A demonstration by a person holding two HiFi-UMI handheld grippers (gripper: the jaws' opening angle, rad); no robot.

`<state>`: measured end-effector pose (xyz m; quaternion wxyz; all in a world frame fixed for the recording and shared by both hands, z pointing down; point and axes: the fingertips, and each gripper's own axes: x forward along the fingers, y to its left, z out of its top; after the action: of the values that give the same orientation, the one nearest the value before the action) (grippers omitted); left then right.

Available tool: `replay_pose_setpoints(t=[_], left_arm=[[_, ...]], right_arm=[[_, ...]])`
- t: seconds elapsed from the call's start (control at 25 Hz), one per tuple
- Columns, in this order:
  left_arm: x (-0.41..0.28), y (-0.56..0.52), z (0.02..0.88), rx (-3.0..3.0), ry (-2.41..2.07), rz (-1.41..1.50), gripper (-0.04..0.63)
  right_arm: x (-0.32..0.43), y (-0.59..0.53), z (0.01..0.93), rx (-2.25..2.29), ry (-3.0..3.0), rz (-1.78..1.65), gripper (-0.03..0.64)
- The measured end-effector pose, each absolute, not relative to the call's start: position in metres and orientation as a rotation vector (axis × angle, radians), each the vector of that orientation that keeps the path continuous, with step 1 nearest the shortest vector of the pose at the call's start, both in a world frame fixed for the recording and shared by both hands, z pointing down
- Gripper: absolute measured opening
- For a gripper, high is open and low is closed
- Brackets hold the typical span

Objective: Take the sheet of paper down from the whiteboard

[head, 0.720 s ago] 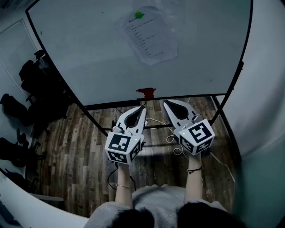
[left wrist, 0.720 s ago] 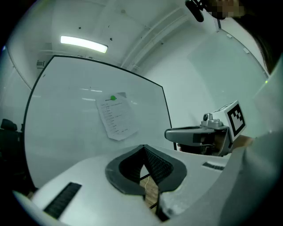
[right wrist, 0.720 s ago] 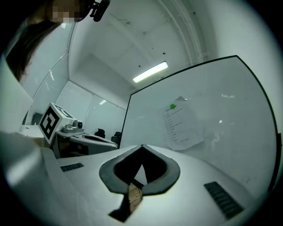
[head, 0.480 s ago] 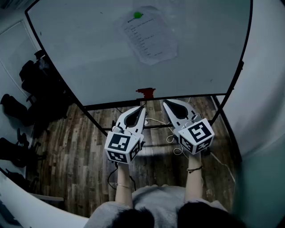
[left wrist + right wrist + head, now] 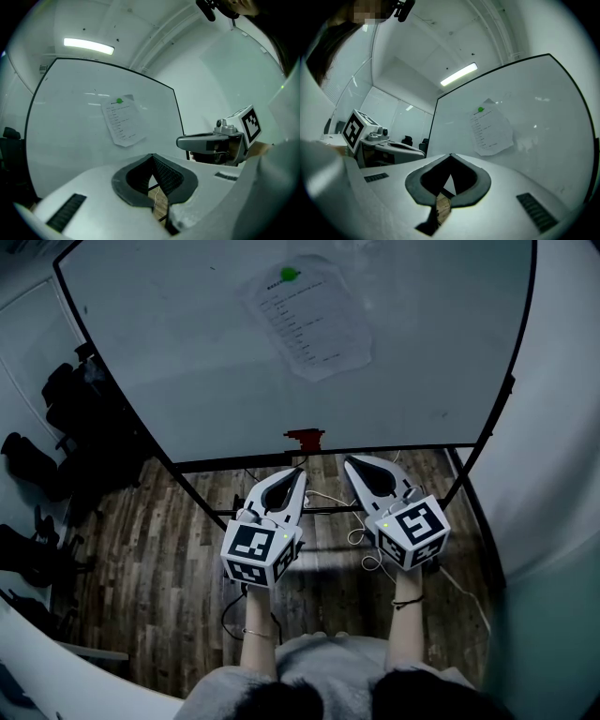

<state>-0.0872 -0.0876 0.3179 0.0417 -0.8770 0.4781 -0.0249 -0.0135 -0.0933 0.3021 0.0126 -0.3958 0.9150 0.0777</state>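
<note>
Sheet of paper (image 5: 307, 317) hangs high on the whiteboard (image 5: 178, 371), slightly askew, with a green magnet (image 5: 290, 274) on its top edge; printed lines cover it, too small to read. Nothing of the task looks done yet: the paper is up, the magnet is on it, and neither gripper touches the board.

The left gripper (image 5: 301, 470) and the right gripper (image 5: 348, 459) are held side by side, low in front of the person, both aimed at the board's lower edge and well below the sheet. Each has its fingers pressed together with nothing between them; through the small gaps behind the tips only floor shows.

What is left, as I judge it, is all of it: lift up to the sheet, spread the fingers, free it from the magnet and bring it down.

A small red object (image 5: 304, 438), which I cannot identify, sits on the board's bottom rail just ahead of the fingertips. White cables (image 5: 361, 535) trail over the wooden floor (image 5: 159, 549) under the right gripper, and dark office chairs (image 5: 56, 418) stand off to the left. The path up to the paper looks unobstructed.
</note>
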Motion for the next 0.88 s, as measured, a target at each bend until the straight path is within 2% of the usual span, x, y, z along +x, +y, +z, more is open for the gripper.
replay_pose_setpoints(t=[0.72, 0.88], left_arm=[[-0.087, -0.077, 0.355, -2.661, 1.560, -0.243, 0.003], [-0.101, -0.092, 0.352, -2.654, 1.588, -0.186, 0.003]], right_arm=[[-0.016, -0.103, 0.331, -1.165, 2.871, 0.093, 0.000], [-0.025, -0.117, 0.327, -1.147, 2.869, 0.128, 0.000]])
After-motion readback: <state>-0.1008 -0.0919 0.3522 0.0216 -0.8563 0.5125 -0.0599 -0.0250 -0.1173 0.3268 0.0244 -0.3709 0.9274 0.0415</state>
